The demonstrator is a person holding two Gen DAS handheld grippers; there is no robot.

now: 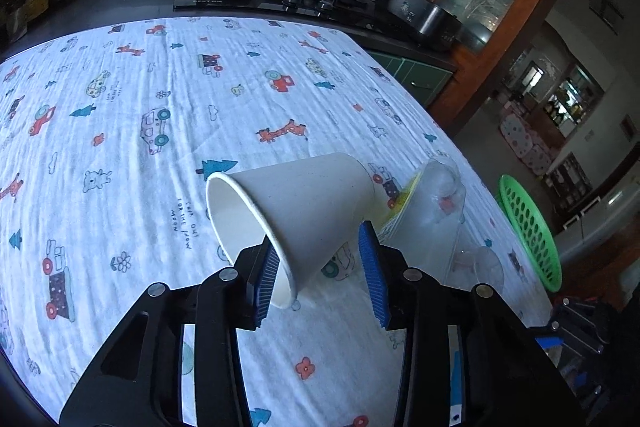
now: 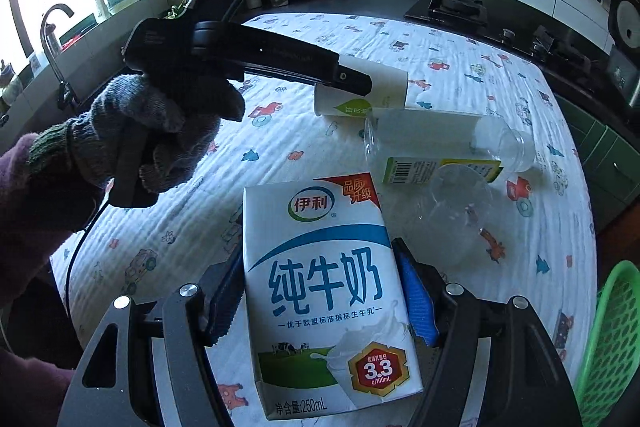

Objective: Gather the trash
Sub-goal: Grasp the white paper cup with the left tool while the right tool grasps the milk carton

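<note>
Left gripper (image 1: 320, 271): jaws spread around paper cup (image 1: 296, 211), tipped on bench (image 1: 120, 107). Right gripper (image 2: 320, 307): milk carton (image 2: 324, 291) pinched between jaws, near green basket (image 2: 612, 339).

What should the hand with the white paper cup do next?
Probably close the left gripper on the tipped white paper cup. Its blue pads sit either side of the rim, still apart, so the cup isn't held yet. The green plastic basket waits past the table edge.
</note>
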